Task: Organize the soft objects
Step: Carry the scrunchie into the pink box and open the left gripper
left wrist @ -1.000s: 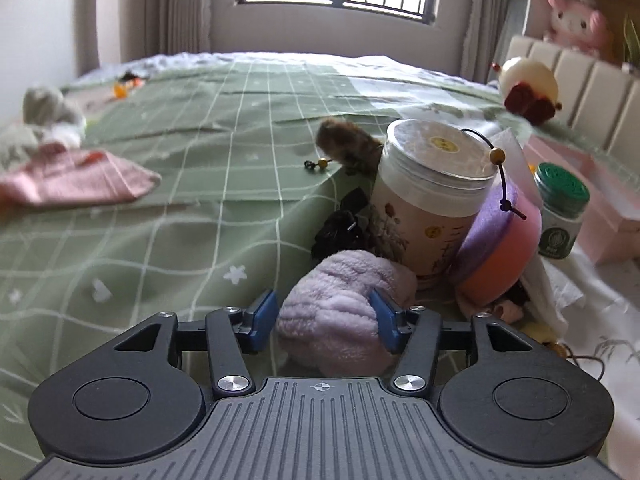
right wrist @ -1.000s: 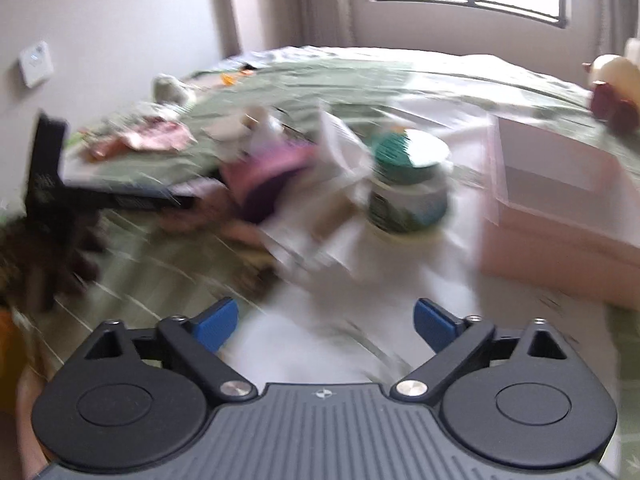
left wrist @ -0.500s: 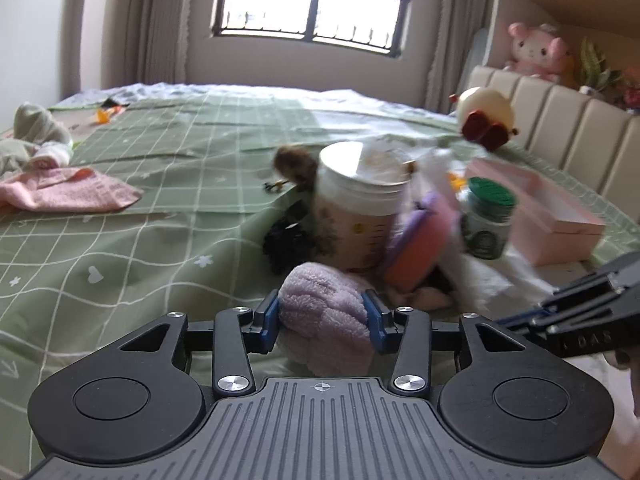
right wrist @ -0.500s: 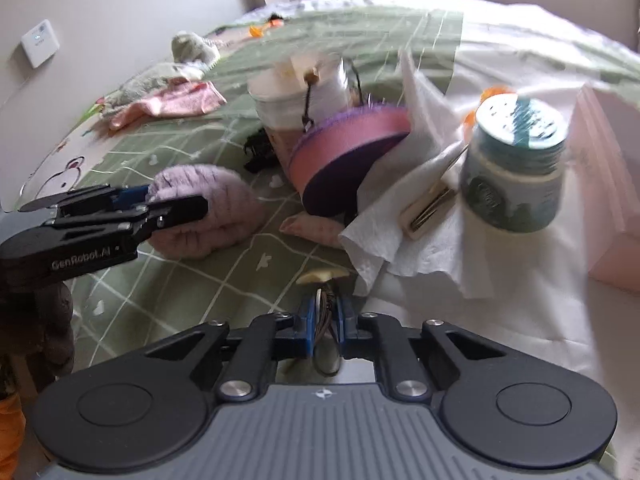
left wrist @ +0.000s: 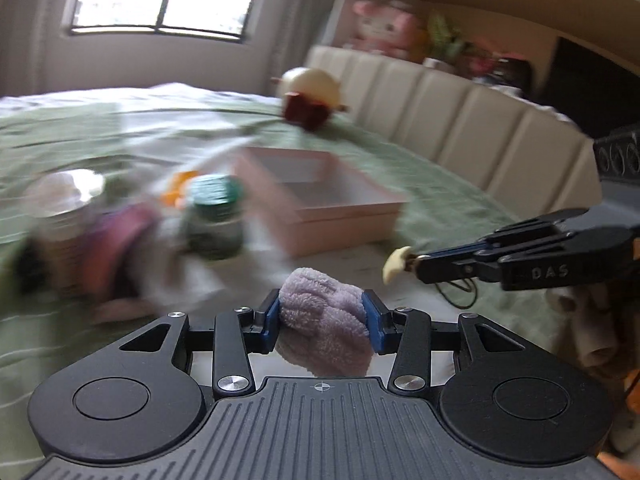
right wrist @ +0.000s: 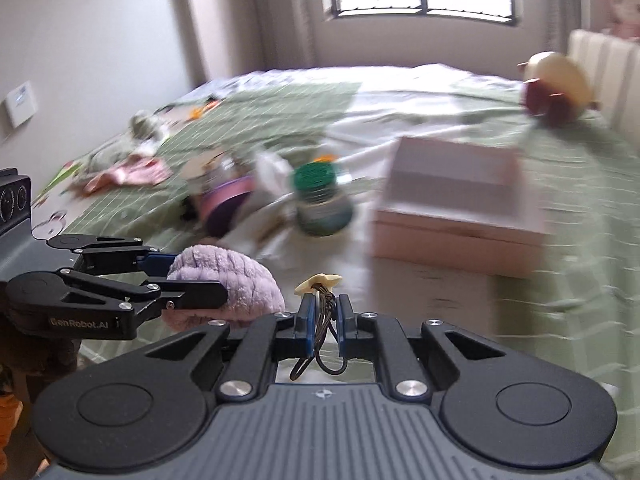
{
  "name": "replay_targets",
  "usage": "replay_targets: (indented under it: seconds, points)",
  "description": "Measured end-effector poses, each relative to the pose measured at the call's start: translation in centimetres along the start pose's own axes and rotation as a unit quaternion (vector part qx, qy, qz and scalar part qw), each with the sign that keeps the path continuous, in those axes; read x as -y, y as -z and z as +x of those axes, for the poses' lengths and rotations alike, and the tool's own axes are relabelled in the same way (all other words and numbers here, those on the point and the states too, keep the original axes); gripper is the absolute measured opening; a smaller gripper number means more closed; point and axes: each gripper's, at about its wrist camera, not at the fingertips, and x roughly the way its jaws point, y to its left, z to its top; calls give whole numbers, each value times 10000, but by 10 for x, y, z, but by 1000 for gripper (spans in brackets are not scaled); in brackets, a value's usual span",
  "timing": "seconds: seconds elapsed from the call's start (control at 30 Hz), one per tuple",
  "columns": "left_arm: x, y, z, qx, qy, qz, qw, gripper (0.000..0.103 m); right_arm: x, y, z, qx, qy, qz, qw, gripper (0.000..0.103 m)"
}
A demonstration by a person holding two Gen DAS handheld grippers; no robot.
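- Two grippers are loaded: the left gripper (left wrist: 323, 319) squeezes a plush lilac fleece bundle (left wrist: 326, 322) between its blue pads, clear of the bed.
- Ahead stands a shallow pink box (right wrist: 456, 196), open-topped, with a green-lidded jar (right wrist: 322, 200) beside it, both blurred.
- Right gripper (right wrist: 323, 318) is clamped on a thin dark hair tie (right wrist: 320, 322) with a cream charm.

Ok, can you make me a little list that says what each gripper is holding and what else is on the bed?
left gripper: shut on the fluffy purple scrunchie
right gripper: shut on a thin dark hair tie with a cream charm
pink box: open, on the bed, ahead of both grippers
green-lidded jar: standing left of the box
picture: blurry
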Motion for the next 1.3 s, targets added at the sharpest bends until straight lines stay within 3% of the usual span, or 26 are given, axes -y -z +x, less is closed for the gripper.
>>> replay_targets:
  seconds: [0.2, 0.37, 0.6, 0.67, 0.73, 0.83, 0.9, 0.97, 1.03, 1.13, 1.3]
  points:
    - [36, -53, 50, 56, 338, 89, 9994, 47, 52, -6, -26, 535, 203, 347, 9978, 10]
    - [49, -117, 89, 347, 493, 8, 9982, 47, 89, -40, -29, 1106, 262, 475, 9924, 10]
    - [37, -189, 156, 551, 355, -254, 9975, 48, 140, -94, 29, 1379, 489, 642, 9871, 11]
    - [30, -199, 177, 534, 333, -413, 9972, 50, 156, -98, 53, 1120, 456, 768, 9897, 21]
    - [17, -201, 205, 352, 386, -775, 9956, 51, 170, -92, 71, 902, 548, 1010, 9893, 43]
    - [1, -184, 258, -465, 276, -1247, 9907, 51, 183, -65, 88, 751, 743, 1177, 9874, 52]
    - [5, -164, 286, -1069, -275, -819, 9905, 51, 184, -46, 97, 564, 907, 1116, 9880, 52]
    - [13, -144, 298, -1234, -750, -262, 9892, 51, 181, -31, 100, 477, 1024, 1023, 9883, 52]
    - [19, -133, 295, -1093, -942, 84, 9895, 54, 175, -20, 99, 455, 1057, 970, 9886, 52]
    - [22, -130, 272, -715, -1012, 192, 9921, 52, 161, -18, 97, 469, 1063, 921, 9889, 52]
    - [16, -127, 209, -122, -616, 146, 9979, 50, 134, -23, 89, 638, 1182, 776, 9879, 59]
